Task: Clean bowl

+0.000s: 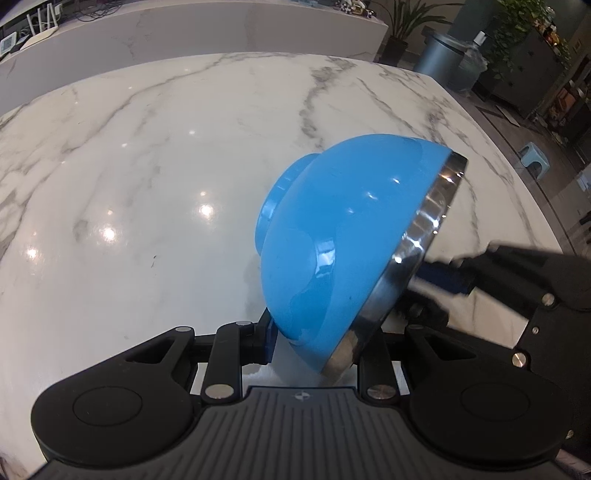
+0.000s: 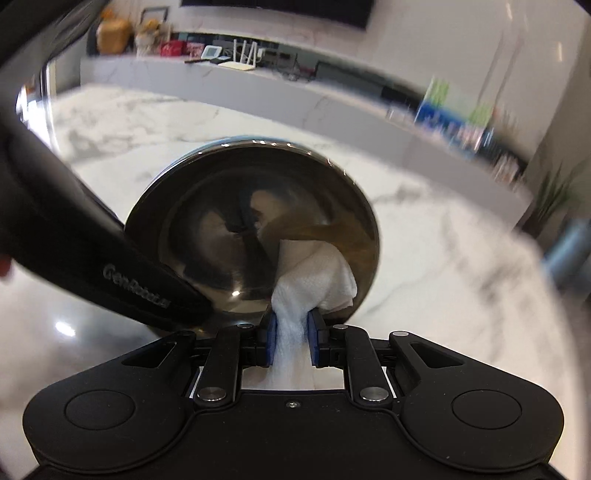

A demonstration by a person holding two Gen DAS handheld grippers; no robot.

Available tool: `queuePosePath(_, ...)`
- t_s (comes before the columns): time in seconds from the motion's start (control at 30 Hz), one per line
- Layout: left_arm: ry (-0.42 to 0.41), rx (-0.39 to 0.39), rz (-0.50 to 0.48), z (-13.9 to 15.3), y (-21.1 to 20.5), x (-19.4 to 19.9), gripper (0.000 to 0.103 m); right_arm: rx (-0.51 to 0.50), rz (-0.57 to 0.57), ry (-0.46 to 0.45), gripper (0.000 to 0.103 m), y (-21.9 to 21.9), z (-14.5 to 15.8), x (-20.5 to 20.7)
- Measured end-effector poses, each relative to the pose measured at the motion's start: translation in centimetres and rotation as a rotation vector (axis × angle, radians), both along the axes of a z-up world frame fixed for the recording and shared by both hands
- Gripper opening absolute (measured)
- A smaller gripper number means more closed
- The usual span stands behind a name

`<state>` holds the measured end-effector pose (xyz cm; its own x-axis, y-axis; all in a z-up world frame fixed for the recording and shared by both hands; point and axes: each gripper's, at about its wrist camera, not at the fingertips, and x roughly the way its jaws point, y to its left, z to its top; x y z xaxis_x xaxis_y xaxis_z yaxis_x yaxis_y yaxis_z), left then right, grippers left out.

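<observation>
The left gripper [image 1: 317,343] is clamping the blue bowl [image 1: 332,236] by its rim at lower centre of the frame, tilting its steel mouth toward the right gripper [image 2: 290,341], which is pinching a white cloth [image 2: 314,284] against the inner wall. The marble countertop [image 1: 147,166] is lying open across the left; its far edge is bordering a ledge [image 1: 221,29], bin [image 1: 439,55] and plants [image 1: 406,22].

A white marble table [image 1: 155,155] with grey veins is seen, glossy, with ceiling lights reflected on it. Nothing can be made out lying directly on its visible surface.
</observation>
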<state>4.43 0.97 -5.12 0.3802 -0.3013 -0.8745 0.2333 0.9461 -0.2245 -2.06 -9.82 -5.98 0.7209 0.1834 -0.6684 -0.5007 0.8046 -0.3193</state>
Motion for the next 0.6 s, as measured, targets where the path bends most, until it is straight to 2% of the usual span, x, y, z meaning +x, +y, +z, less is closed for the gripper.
queuePosePath(0.07,-0.001,-0.001,-0.003,0.0,0.0,0.0,0.023,-0.022,0.008,-0.007,0.015,0.2,-0.3,-0.1)
queuePosePath(0.2,-0.011,-0.001,0.011,0.0,0.0,-0.1,0.028,0.026,-0.013,0.033,0.015,-0.2,-0.3,0.4)
queuePosePath(0.37,-0.03,-0.004,0.043,-0.2,-0.1,-0.1,0.036,0.154,-0.067,0.13,0.015,-1.8,0.1,1.5)
queuePosePath(0.53,-0.068,0.0,0.077,0.3,0.2,0.0,0.036,0.309,-0.104,0.259,0.015,-3.1,0.6,2.8)
queuePosePath(0.6,-0.072,-0.004,0.077,0.4,0.3,0.1,0.034,0.33,-0.107,0.276,0.015,-3.0,0.8,3.2)
